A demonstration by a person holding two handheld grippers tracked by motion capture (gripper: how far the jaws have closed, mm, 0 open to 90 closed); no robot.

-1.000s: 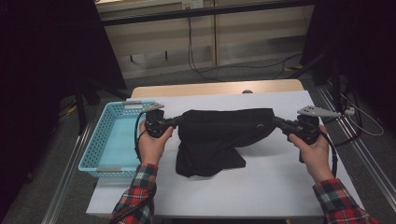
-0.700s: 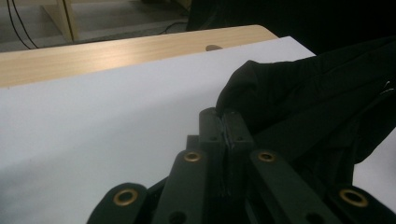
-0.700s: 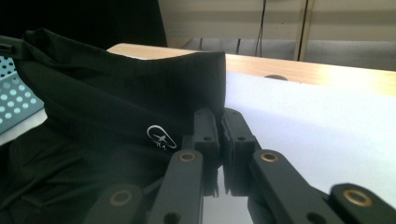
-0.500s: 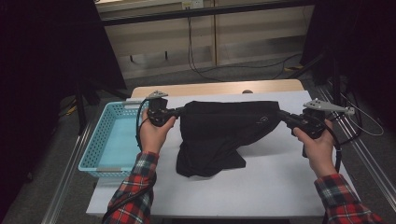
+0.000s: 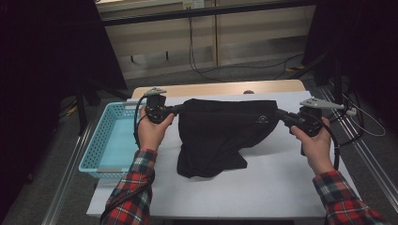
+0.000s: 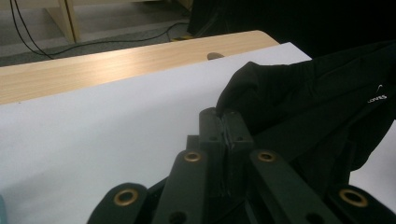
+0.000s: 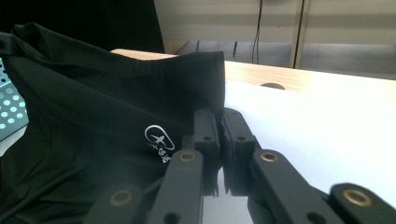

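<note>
A black garment with a small white logo hangs stretched between my two grippers above the white table; its lower part rests in folds on the tabletop. My left gripper is shut on the garment's left top corner, its jaws pinching the fabric. On the other side my right gripper is shut on the right top corner, jaws pressed together on the cloth edge. The white logo sits close to the right jaws.
A light blue plastic basket stands at the table's left edge, beside my left hand. A wooden strip runs along the table's far side. Cables lie on the floor beyond and at the right of the table.
Both hands have lifted the garment's top edge and drawn it out wider and straighter; the left gripper rose a little, and the top edge now runs taut and nearly level.
</note>
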